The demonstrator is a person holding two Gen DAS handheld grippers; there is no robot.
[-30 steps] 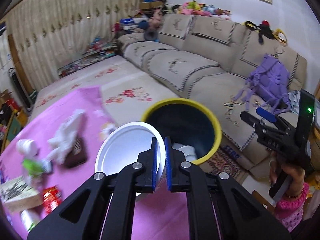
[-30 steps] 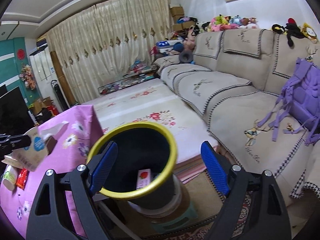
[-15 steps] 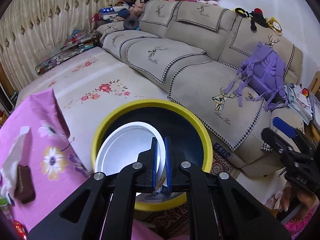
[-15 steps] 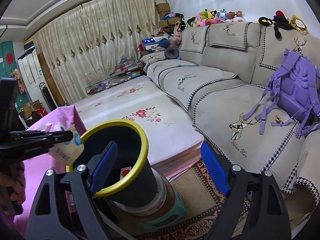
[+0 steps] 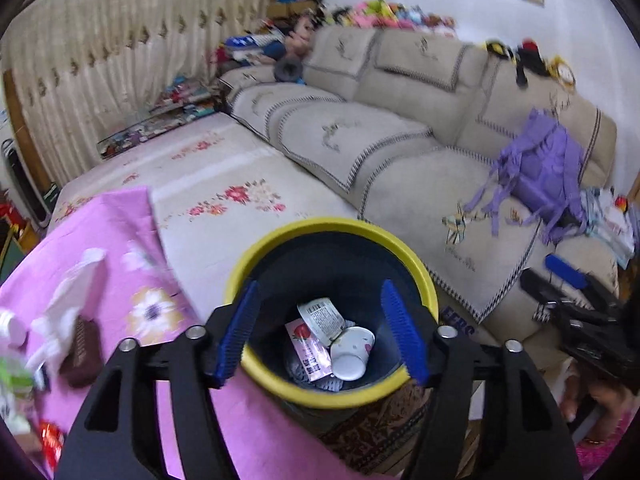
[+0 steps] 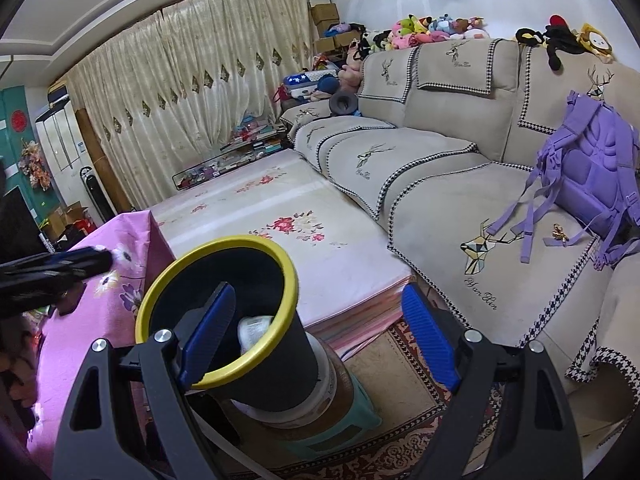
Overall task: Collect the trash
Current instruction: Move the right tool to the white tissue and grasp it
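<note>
Trash inside yellow-rimmed black plastic bin (image 5: 332,394), below left gripper (image 5: 320,334), whose jaws have just been opening, nothing btwn them. White paper cup (image 5: 352,354) is looking light, crushable; grip rim. Right gripper (image 6: 320,340) is gaping, empty.

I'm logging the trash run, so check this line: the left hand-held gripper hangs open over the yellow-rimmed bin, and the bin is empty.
One thing is wrong: the bin is not empty. The left wrist view shows a white paper cup and printed wrappers at the bottom of the yellow-rimmed bin. The rest stands: the left hand-held gripper, whose jaws have just been opening, hangs open over it with nothing between them.
</note>
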